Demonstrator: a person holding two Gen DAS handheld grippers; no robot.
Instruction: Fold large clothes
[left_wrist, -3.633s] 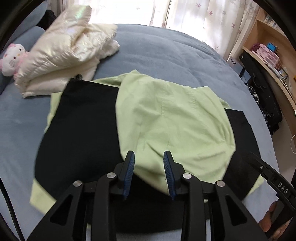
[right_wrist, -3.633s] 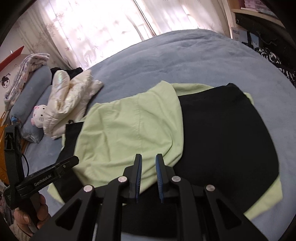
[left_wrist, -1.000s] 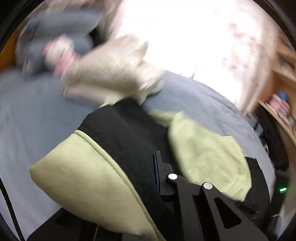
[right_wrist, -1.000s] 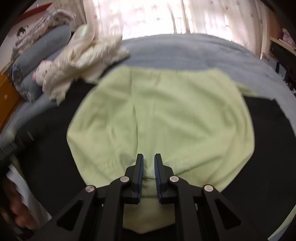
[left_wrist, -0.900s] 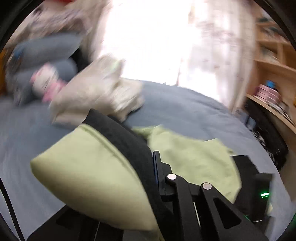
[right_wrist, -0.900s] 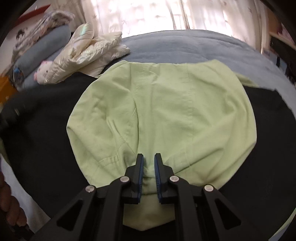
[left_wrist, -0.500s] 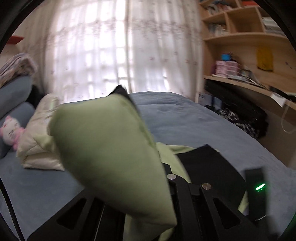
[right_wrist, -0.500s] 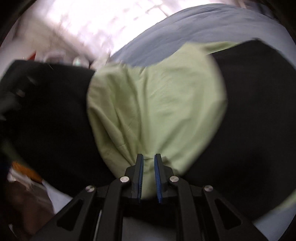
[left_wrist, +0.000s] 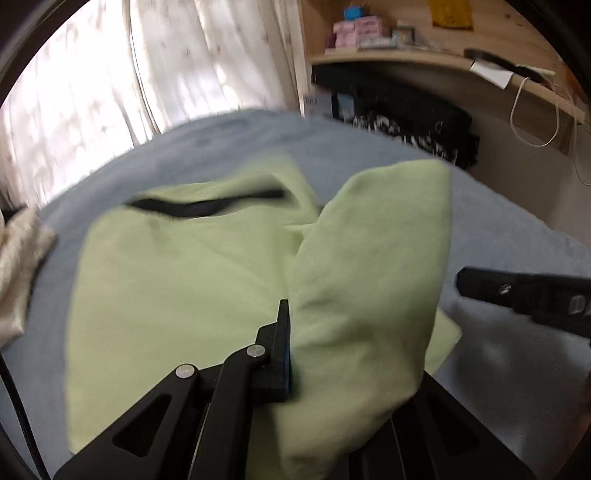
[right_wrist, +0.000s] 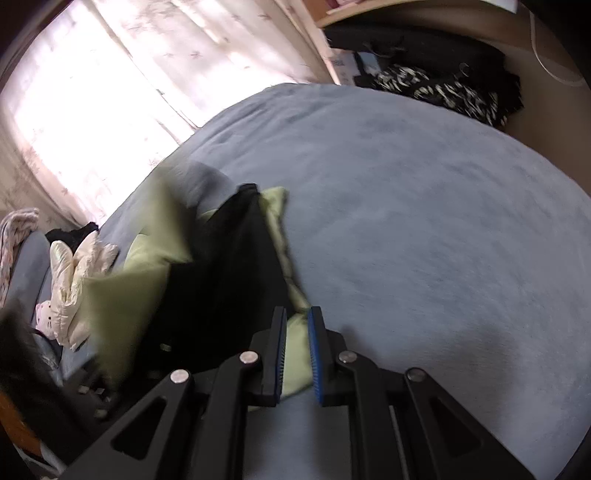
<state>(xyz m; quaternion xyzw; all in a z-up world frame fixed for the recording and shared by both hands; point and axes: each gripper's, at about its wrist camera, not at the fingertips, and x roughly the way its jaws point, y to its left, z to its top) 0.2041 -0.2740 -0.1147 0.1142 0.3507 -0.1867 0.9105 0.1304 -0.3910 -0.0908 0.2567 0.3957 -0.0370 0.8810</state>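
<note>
Left wrist view: green garment (left_wrist: 177, 295) on blue bed (left_wrist: 498, 236), long axis left-right; cream jacket (left_wrist: 18, 266) beside. Left claw (left_wrist: 295, 347) clamps folded flap, hiding other finger. Right claw (right_wrist: 297, 350) narrow, gripping garment corner.

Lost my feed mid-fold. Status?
Left claw shut on green garment. Right claw pinching its edge. Fold carried across bed. Nothing in the way.

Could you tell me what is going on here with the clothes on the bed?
A person with a gripper in each hand is folding a green and black garment on a blue bed. The left gripper holds a raised green fold of it. The right gripper has green fabric between its fingers at the garment's edge. A cream jacket lies beside it.
</note>
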